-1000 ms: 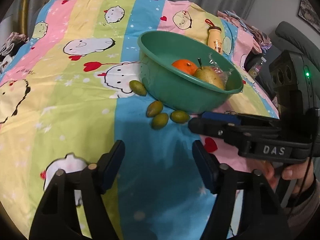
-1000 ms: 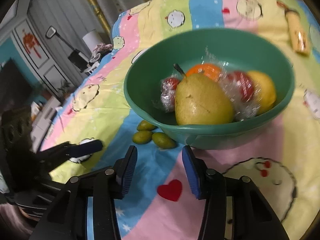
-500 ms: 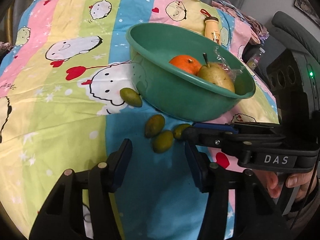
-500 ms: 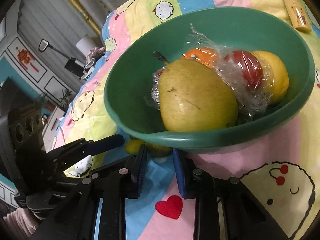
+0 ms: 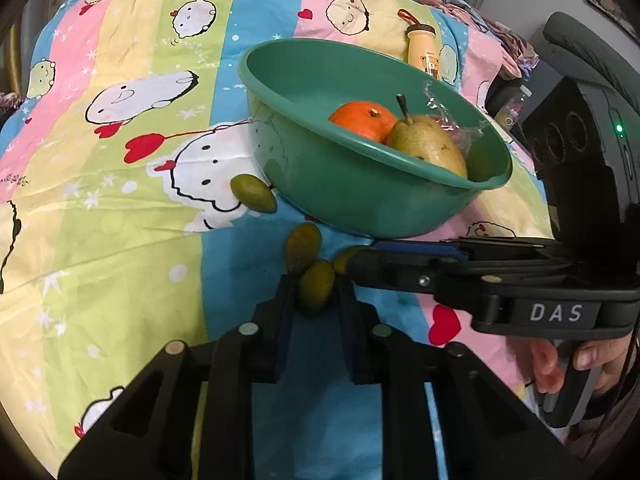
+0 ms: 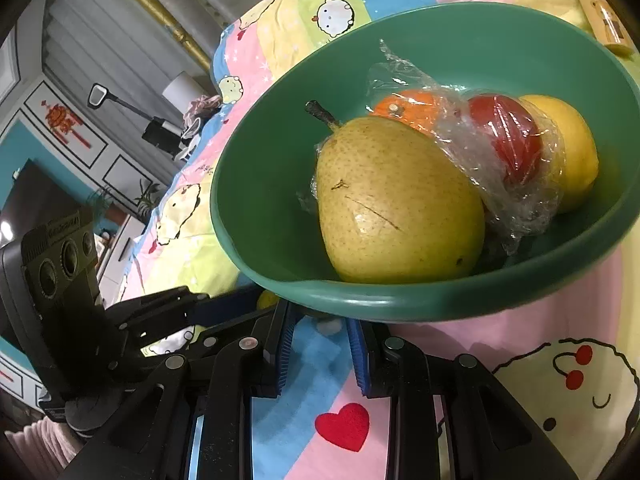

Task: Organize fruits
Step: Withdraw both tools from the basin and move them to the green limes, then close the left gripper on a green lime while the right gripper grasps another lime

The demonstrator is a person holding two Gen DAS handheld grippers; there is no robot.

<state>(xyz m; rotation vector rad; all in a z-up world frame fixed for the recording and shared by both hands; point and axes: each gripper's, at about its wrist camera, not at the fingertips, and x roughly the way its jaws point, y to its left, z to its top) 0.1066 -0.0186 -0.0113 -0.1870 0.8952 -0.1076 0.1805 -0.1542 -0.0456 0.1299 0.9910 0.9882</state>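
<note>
**A:** What could go wrong here?

**B:** The left claw (image 5: 316, 294) has its jaws drawn in on a small green fruit (image 5: 317, 289) lying on the bed sheet (image 5: 120, 216) just in front of the green bowl (image 5: 360, 196). A second green fruit (image 5: 303, 249) touches it on the bowl side. If the claw lifts carelessly, that neighbour could get nudged and roll across the soft sheet. The fruit is smooth and oval, so I'd guess it could also squirt out of a shallow pinch.

**B:** The two claws are crowded as well. The right claw (image 6: 320, 340) reaches in low under the bowl's near rim, right beside the left one. If either swings, they could knock together or catch the rim.

**A:** Is the left claw actually gripping?

**B:** It looks so: the jaws stand narrowly apart with the fruit filling the gap, touching both sides.

**A:** And the right claw?

**B:** Partly open, a modest gap between its blue pads (image 6: 285, 346). A third green fruit (image 5: 348, 258) peeks out at its tip, but I can't tell whether that one is between the jaws.

**A:** The other fruit?

**B:** A fourth green one (image 5: 253, 199) rests against the bowl's left wall. Inside the bowl lie a pear (image 6: 396, 204), an orange (image 5: 363, 121), something red in plastic wrap (image 6: 506, 136), and a yellow fruit (image 6: 570, 158).
</note>
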